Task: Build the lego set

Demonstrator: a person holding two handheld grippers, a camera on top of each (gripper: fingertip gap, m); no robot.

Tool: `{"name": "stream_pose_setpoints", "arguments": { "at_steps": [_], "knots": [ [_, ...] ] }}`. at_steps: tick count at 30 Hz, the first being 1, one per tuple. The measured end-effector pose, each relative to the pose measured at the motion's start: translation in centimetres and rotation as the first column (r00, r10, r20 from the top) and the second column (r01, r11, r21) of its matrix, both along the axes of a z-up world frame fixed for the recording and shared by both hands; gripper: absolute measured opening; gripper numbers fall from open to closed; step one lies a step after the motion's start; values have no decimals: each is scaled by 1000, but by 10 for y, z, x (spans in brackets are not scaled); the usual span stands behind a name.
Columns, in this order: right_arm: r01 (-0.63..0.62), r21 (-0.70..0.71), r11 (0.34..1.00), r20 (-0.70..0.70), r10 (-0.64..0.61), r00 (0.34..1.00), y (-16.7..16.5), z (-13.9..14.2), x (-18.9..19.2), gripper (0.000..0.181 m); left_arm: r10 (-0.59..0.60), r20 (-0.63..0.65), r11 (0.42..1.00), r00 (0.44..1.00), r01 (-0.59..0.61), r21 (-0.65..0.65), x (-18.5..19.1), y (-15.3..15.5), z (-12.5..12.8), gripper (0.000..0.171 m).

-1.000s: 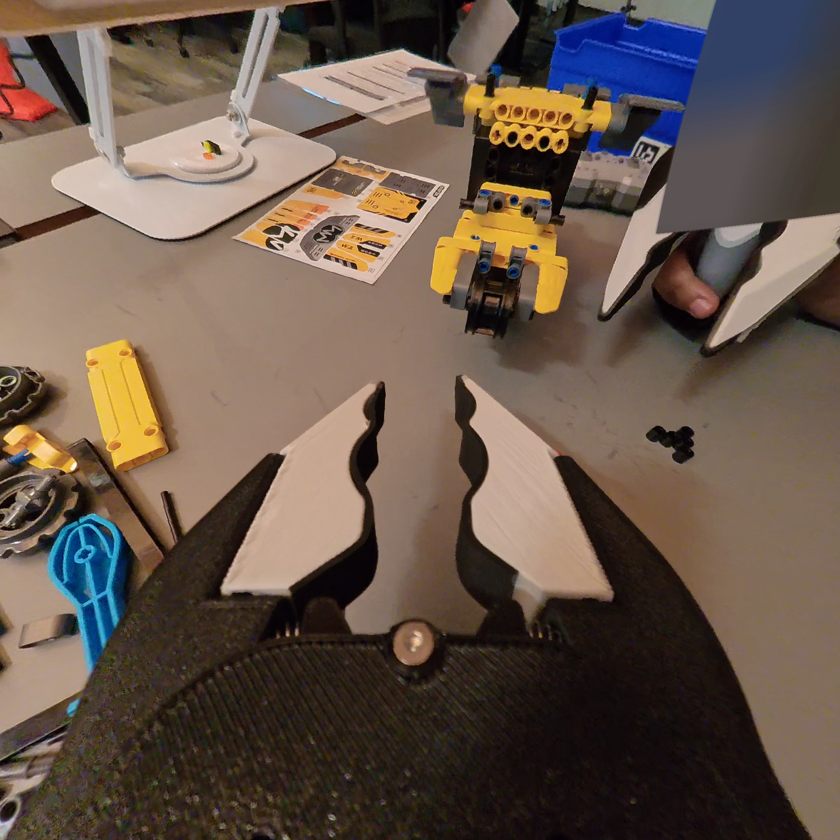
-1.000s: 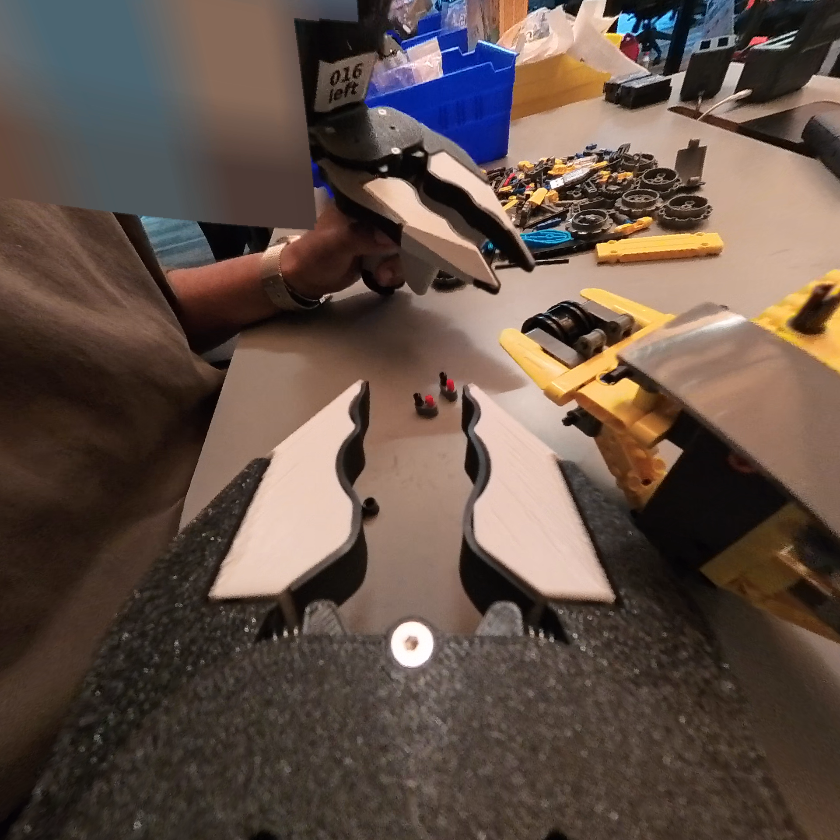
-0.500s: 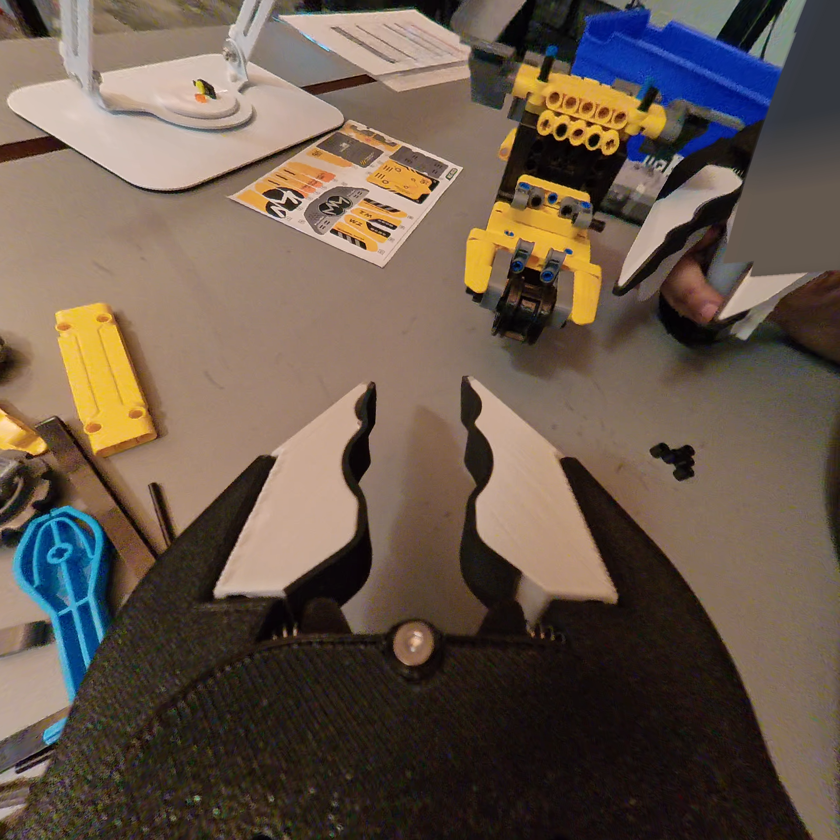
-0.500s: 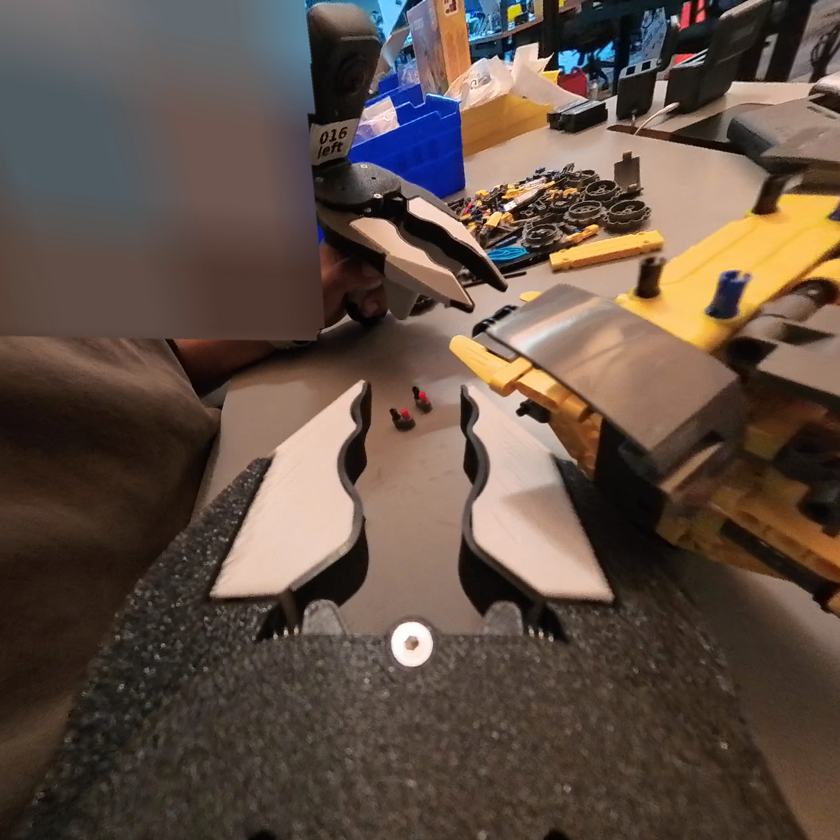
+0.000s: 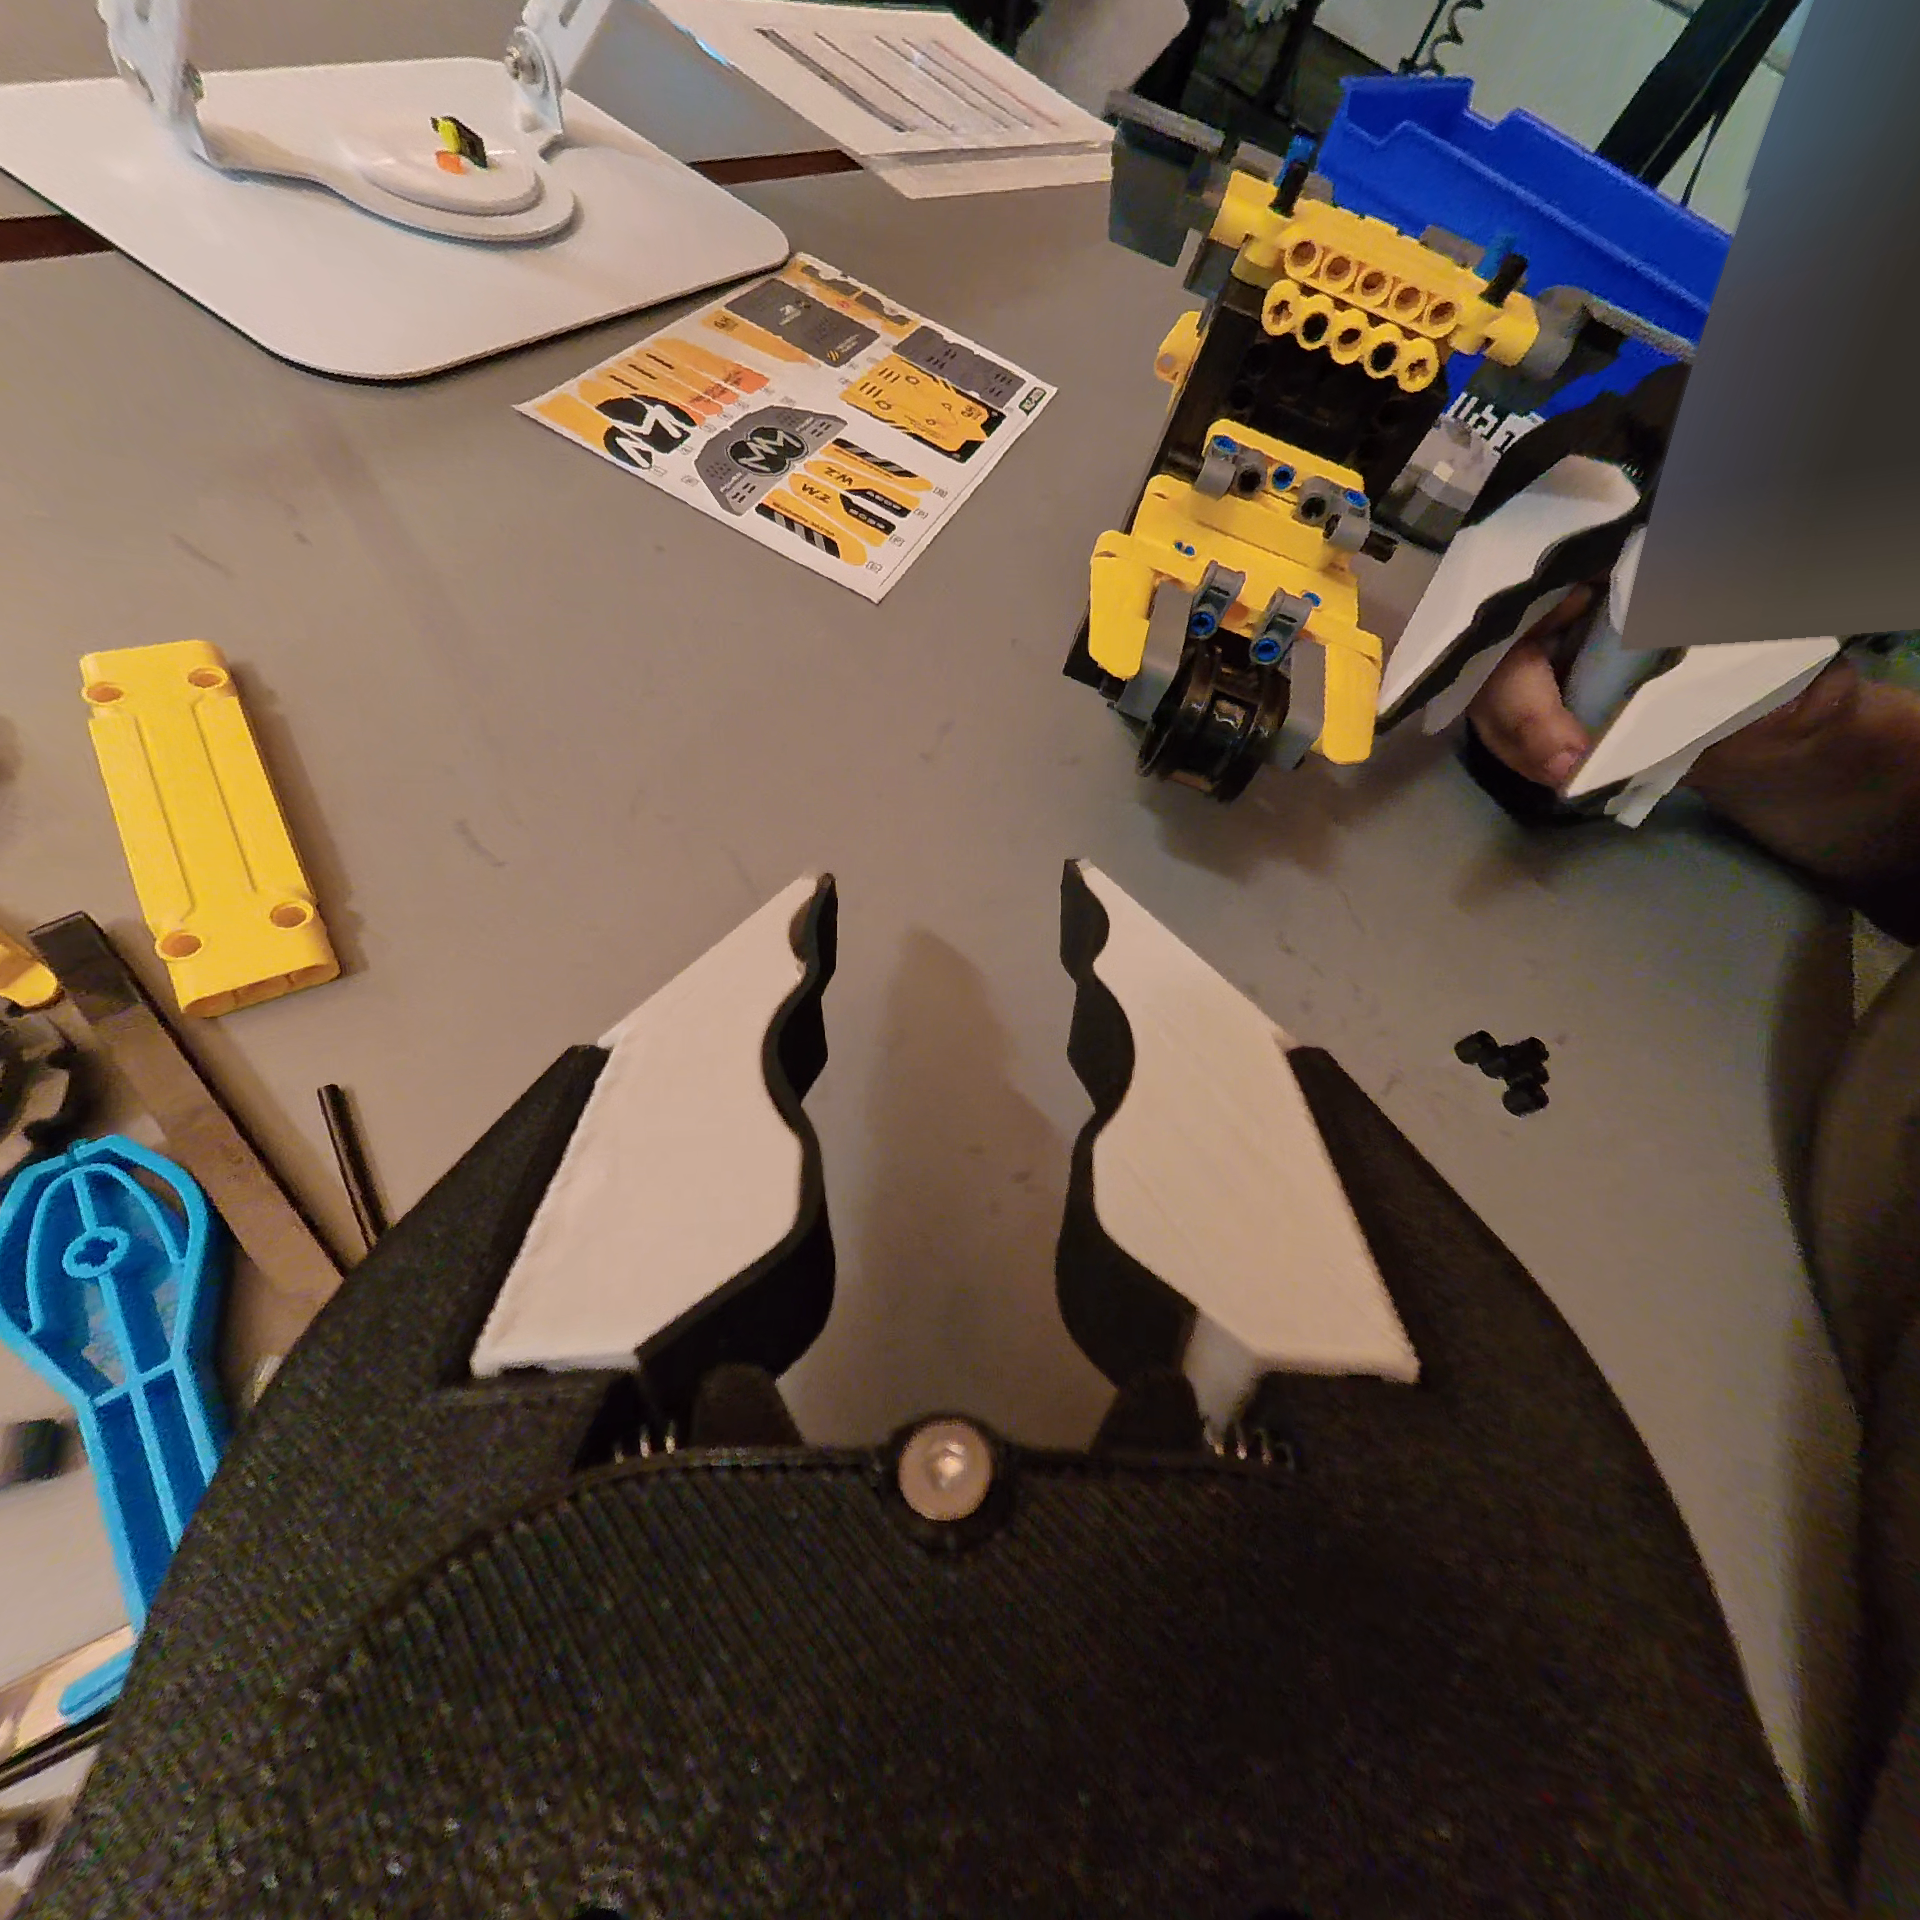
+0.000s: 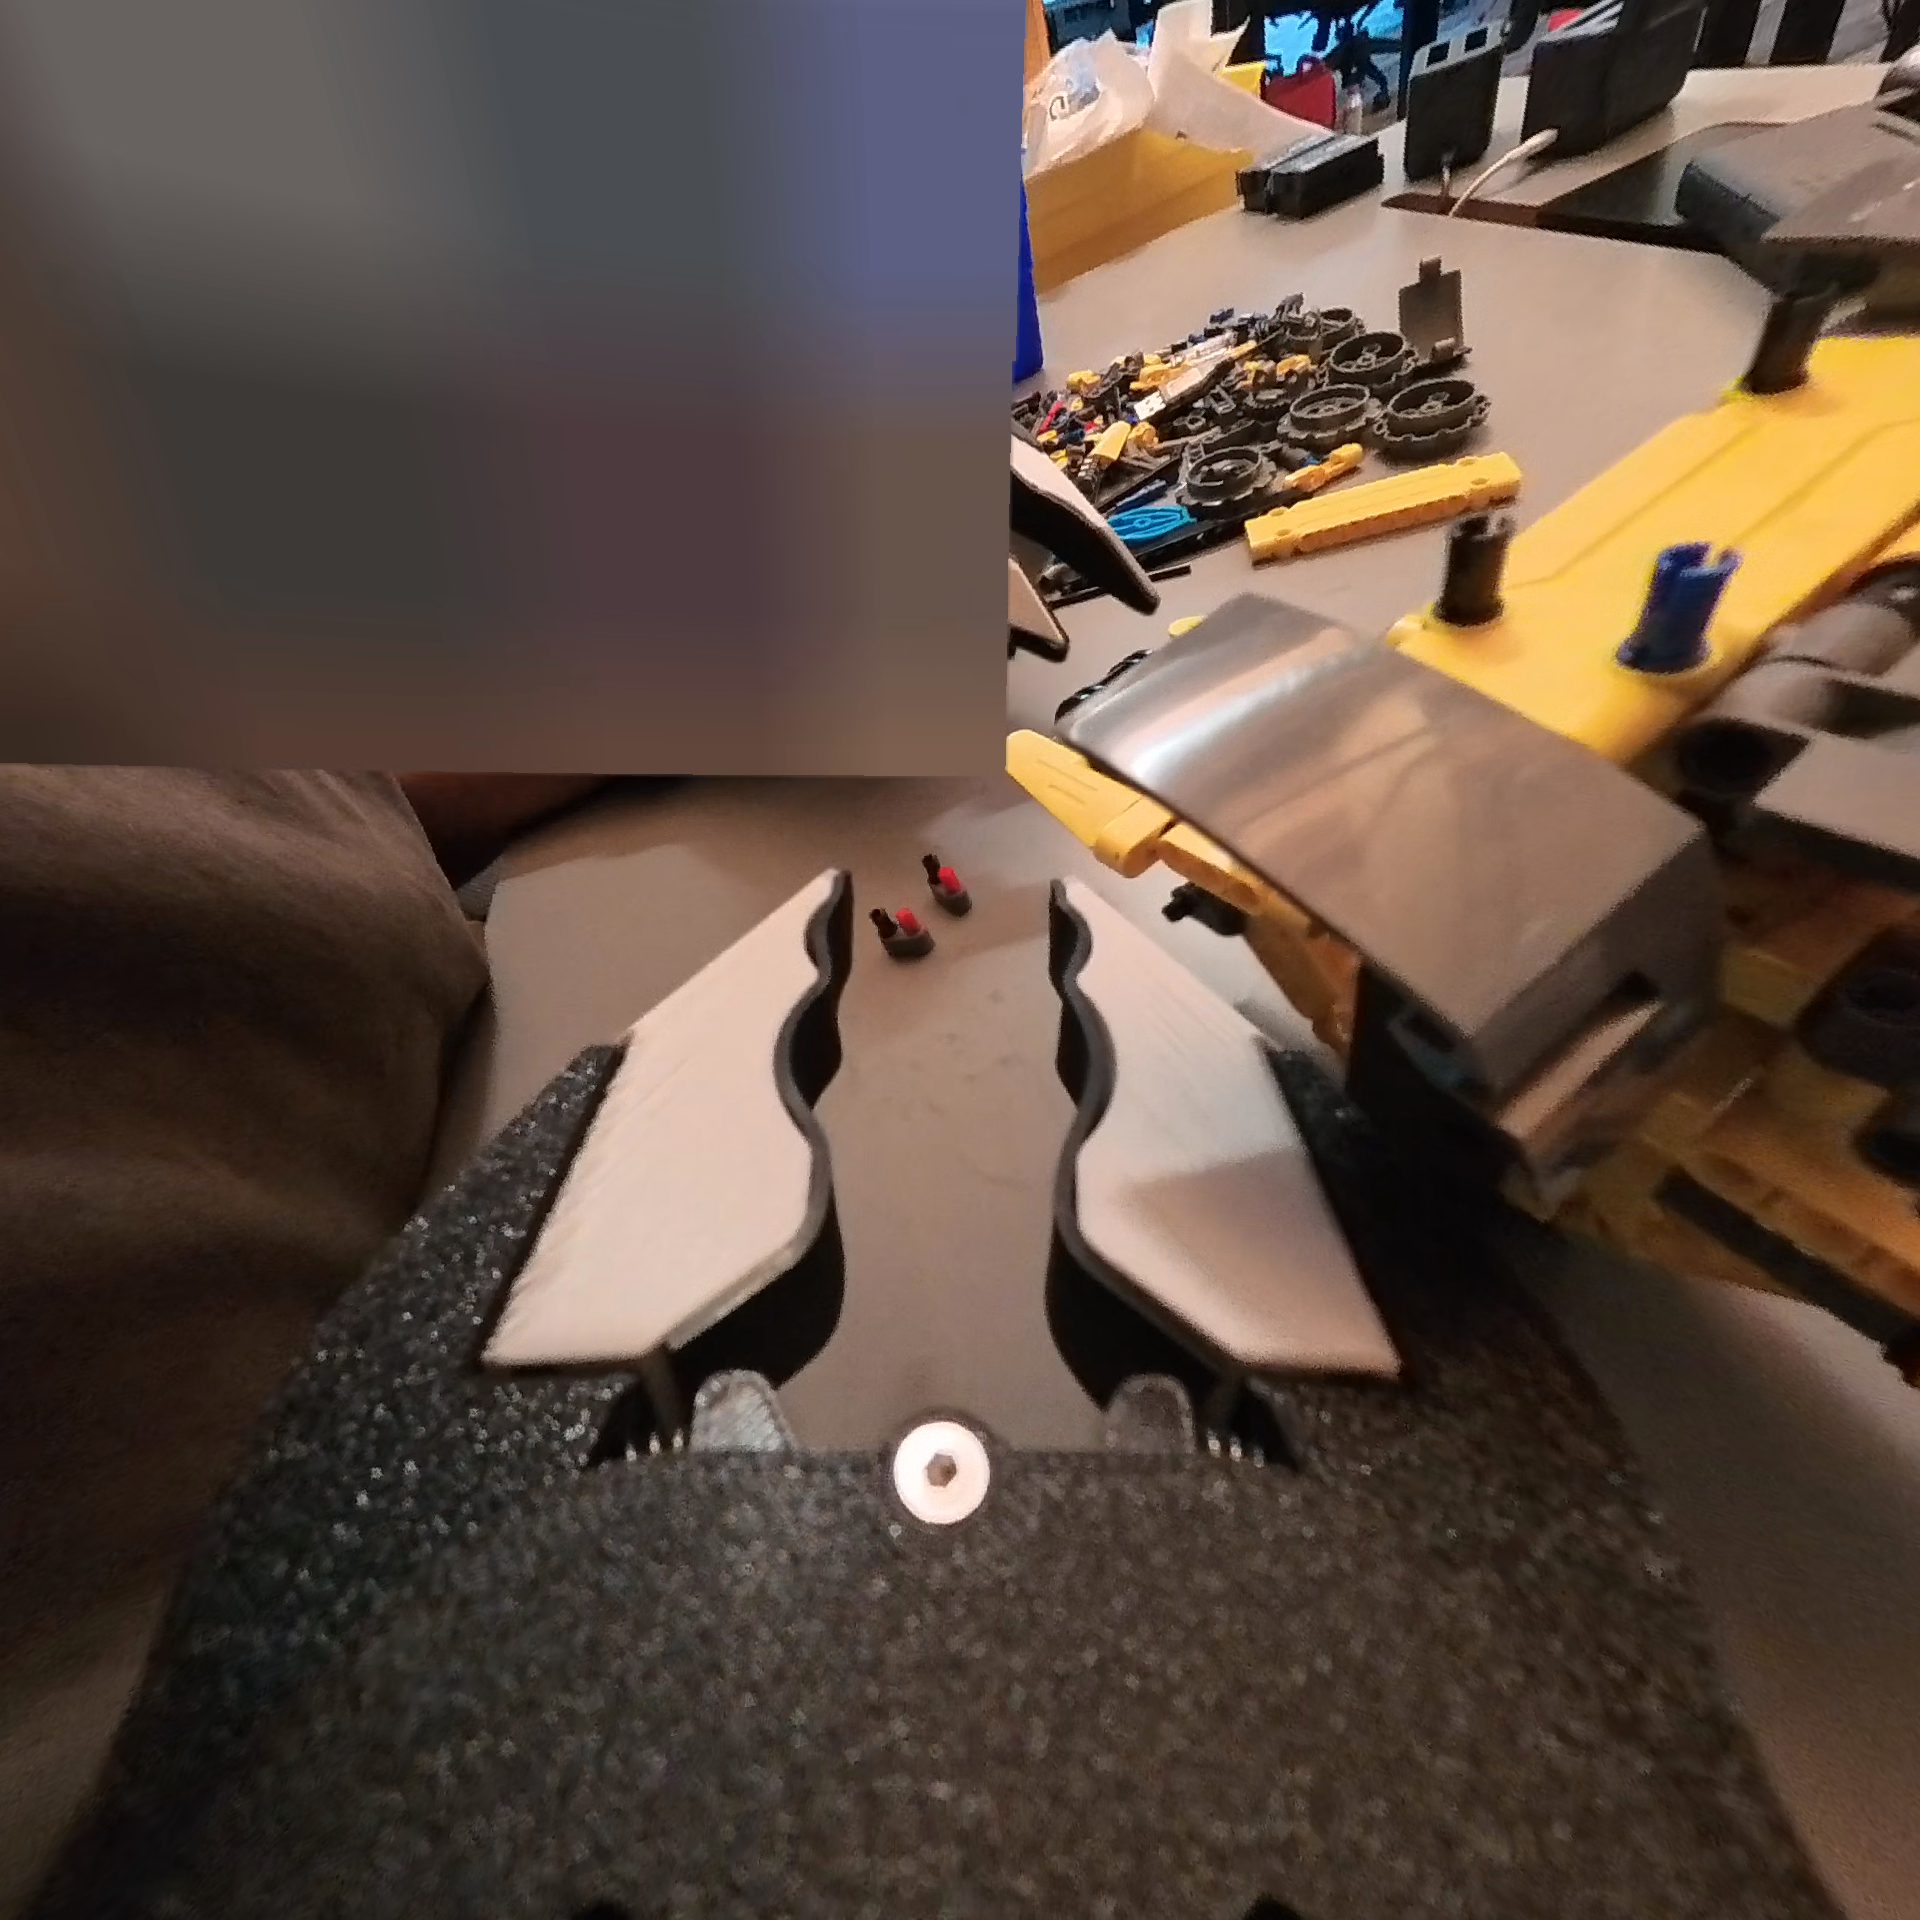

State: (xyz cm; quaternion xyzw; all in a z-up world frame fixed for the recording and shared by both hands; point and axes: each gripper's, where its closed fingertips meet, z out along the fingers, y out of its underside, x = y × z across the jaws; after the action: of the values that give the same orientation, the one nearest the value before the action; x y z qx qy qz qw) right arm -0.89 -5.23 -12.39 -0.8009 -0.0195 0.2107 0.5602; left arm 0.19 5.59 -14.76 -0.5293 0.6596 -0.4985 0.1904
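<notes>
A yellow and black toy-brick vehicle model (image 5: pixel 1278 540) stands on the grey table (image 5: pixel 623 727); it fills the right of the right wrist view (image 6: pixel 1455 831). My left gripper (image 5: pixel 948 894) is open and empty, above bare table short of the model. My right gripper (image 6: pixel 948 899) is open and empty, close beside the model's grey panel (image 6: pixel 1371 810). It also shows in the left wrist view (image 5: pixel 1538 665), right of the model. Two small red and black pins (image 6: pixel 925 914) lie just beyond its fingertips.
A sticker sheet (image 5: pixel 790 426), a white stand base (image 5: pixel 416 229) and a blue bin (image 5: pixel 1538 218) lie beyond. A yellow panel (image 5: pixel 203 821), a blue tool (image 5: pixel 114 1340) and loose wheels and parts (image 6: pixel 1299 416) lie on the left. Small black pins (image 5: pixel 1507 1065) lie right. A person's brown sleeve (image 6: pixel 208 1143) is close.
Both grippers have moved closer to the model and stay open. The right gripper has swung alongside the model's grey panel. The left gripper has advanced and turned slightly right.
</notes>
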Motion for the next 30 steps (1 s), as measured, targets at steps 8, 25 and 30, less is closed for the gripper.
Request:
{"name": "stream_pose_setpoints", "arguments": {
  "at_steps": [8, 25, 30],
  "knots": [
    [-1, -21, 1000, -37, 0, 999, 1, -3, 2, 33, 3, -10, 1000, 1000, -3, -30, 1, 2, 0, 41],
    [-13, -55, 998, -46, 10, 999, 2, -8, 2, 29, 1, -24, 999, 1000, -3, -50, 1, 2, -1, 44],
    [-13, -54, 998, -48, 11, 999, 2, -8, 2, 29, 2, -26, 998, 1000, -3, -55, 1, 3, -1, 44]
  ]
}}
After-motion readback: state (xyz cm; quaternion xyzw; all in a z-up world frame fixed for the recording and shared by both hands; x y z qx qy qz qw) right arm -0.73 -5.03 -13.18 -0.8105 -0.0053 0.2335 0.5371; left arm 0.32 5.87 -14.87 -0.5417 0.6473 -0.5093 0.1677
